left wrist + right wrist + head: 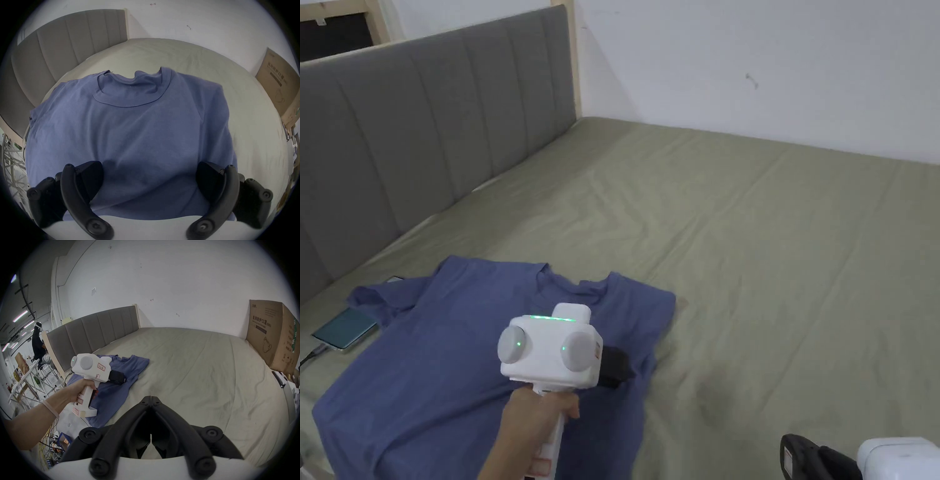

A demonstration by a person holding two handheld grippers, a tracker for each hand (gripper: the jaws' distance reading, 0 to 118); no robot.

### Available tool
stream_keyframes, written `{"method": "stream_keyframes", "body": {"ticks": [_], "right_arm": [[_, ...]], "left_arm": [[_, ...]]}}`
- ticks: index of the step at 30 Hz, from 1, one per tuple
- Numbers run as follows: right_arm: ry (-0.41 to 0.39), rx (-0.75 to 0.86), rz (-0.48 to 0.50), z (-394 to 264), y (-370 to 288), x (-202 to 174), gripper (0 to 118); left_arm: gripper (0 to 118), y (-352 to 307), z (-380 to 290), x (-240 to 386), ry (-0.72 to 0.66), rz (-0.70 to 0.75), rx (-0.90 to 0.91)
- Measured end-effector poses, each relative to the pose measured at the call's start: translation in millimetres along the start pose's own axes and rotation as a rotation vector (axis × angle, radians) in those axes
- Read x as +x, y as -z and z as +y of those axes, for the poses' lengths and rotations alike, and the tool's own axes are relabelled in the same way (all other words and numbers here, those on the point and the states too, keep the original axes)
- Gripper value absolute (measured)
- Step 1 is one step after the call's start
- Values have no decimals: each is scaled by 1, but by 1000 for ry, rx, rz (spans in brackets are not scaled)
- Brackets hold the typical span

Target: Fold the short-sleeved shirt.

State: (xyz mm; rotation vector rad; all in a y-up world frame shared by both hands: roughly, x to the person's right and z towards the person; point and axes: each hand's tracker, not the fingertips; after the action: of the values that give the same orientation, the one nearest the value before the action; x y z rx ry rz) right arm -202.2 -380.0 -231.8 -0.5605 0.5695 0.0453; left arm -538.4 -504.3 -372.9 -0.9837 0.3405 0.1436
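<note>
A blue short-sleeved shirt (444, 375) lies face up on the olive bed sheet (775, 250), collar (131, 97) toward the wall. Its left sleeve (378, 294) is spread out toward the headboard; the right side ends in a straight edge. A hand holds my left gripper (620, 365) just above the chest of the shirt. Its jaws stand wide open in the left gripper view (150, 166), nothing between them. My right gripper (150, 397) is shut and empty, off to the right over bare sheet, near the bed's front edge (800, 459).
A phone (344, 328) with a cable lies beside the spread sleeve. A grey padded headboard (425, 137) runs along the left. A large cardboard box (272, 339) stands at the bed's far right. A person (37, 344) stands behind the headboard.
</note>
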Motion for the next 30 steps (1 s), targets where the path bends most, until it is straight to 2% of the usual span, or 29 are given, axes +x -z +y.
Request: {"method": "stream_keyframes", "body": {"ticks": [2,3,6,7,9,13,15,18,22,23,24,27,28,30], "right_arm": [[7,-18,3,-4,2,1,0],[8,-26,3,-6,2,1,0],[22,-54,-2,-9,7,2,0],[32,-57,2,-10,8,2,0],[48,-65,12,-11,8,3,0],[50,-70,10,-12,6,6,0],[56,-68,2,-9,5,9,0],[76,-49,-17,-6,-2,19,0],[125,-17,-55,-3,-12,40,0],[144,-6,-67,-2,-16,46,0],[158,2,-75,-1,-19,51,0],[204,33,-120,2,-35,69,0],[215,50,-138,3,-42,76,0],[229,79,-173,6,-56,88,0]], "left_arm": [[104,-3,9,-5,-90,-33,-34],[93,-5,14,-6,-101,-24,-32],[28,-11,24,-10,-107,28,2],[1,-9,25,-10,-103,57,-5],[1,-1,23,-10,-93,106,-14],[1,-4,27,-9,-73,88,-22],[1,-10,29,-15,-149,53,-33],[1,-31,32,-29,-242,-36,3],[1,-66,42,-52,-480,-295,19],[1,-77,47,-52,-501,-345,34],[1,-88,52,-48,-487,-348,54],[1,-120,73,-15,-325,-298,115],[1,-131,79,1,-307,-330,125],[1,-146,92,25,-364,-453,140]]}}
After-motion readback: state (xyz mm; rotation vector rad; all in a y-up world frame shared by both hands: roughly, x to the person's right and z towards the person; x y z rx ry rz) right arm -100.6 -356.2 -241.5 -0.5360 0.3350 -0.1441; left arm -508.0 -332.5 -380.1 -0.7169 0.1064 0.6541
